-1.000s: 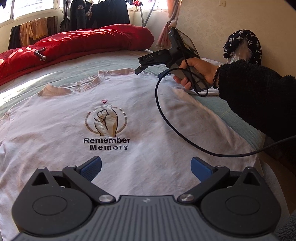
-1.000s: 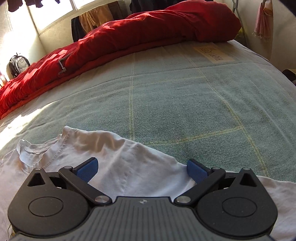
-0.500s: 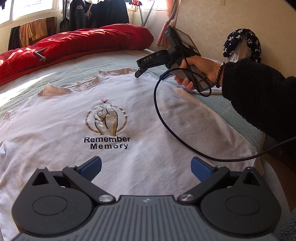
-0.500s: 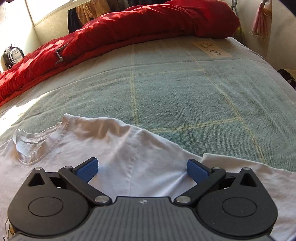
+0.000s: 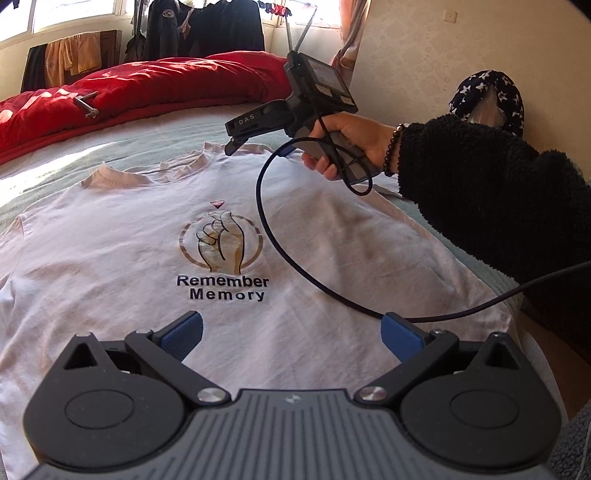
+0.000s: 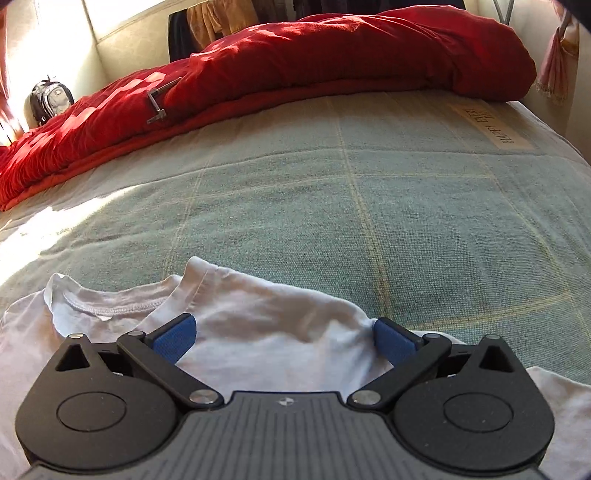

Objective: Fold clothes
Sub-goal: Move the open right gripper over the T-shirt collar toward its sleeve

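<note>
A white T-shirt printed "Remember Memory" lies flat, front up, on the bed. My left gripper hovers open over its lower middle, nothing between the blue pads. A hand in a black fleece sleeve holds my right gripper above the shirt's far shoulder, near the collar. In the right wrist view that gripper stands open over the shoulder fabric, the collar just to its left.
A green checked bedspread covers the bed. A red duvet is piled along the far side. The right gripper's black cable loops across the shirt. A wall stands to the right, and clothes hang by the window.
The right gripper has lifted and shifted left toward the collar, which now sits closer in its view. The left gripper has hardly moved. Both stay open.
</note>
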Demonstrator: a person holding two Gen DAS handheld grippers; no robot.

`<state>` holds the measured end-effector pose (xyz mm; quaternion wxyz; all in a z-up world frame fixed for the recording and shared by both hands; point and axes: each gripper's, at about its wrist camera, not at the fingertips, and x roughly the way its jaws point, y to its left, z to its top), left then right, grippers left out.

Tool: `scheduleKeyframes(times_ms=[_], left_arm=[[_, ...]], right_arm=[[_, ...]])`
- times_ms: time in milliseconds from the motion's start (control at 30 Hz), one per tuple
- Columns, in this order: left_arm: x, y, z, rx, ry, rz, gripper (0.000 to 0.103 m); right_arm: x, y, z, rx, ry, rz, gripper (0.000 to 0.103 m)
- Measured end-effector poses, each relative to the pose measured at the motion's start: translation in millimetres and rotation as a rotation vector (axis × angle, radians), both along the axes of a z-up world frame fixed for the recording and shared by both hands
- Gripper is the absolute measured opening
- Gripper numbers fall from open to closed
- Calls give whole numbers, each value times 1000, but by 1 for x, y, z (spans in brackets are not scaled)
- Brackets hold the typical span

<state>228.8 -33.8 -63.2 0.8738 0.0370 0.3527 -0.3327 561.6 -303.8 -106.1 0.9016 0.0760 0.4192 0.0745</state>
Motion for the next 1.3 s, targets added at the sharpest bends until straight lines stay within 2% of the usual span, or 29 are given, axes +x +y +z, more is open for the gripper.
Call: scheduleKeyframes(times_ms=[33,133,267,367,433,567,700,867,900,1000,1167,1300], left_arm=[[1,1,0,-3,0,5,102],[3,7,1,-19,7,14,102],[3,7,1,-18,7,14,102],[3,6,2,-13,4,8,102],[2,6,3,-14,0,6,102],[-2,9,7,-27,-9,5,102],[-8,12,15,-47,-22,-8,102],[-19,9,27,-51,-57,-24,102],[-23,8,30,-56,-68,-34,102],[-36,7,40,-73,-103,-69,102],[-53,8,54,-103,-148,-114,102],[-61,12,63,-110,-182,-115,102]], right_arm=[[3,0,5,15,-11,-16,103],[-5,10,24,66,-18,31,103],[-3,37,18,72,25,133,103],[13,46,0,33,3,129,103],[22,43,-2,43,-40,117,103],[18,34,20,96,-37,72,103],[-8,43,35,120,3,134,103],[-34,49,43,-15,25,129,103],[-41,43,47,-16,27,115,103],[-69,20,60,-48,20,74,103],[-132,-3,65,-164,34,62,103],[-180,-10,55,-159,57,73,103]])
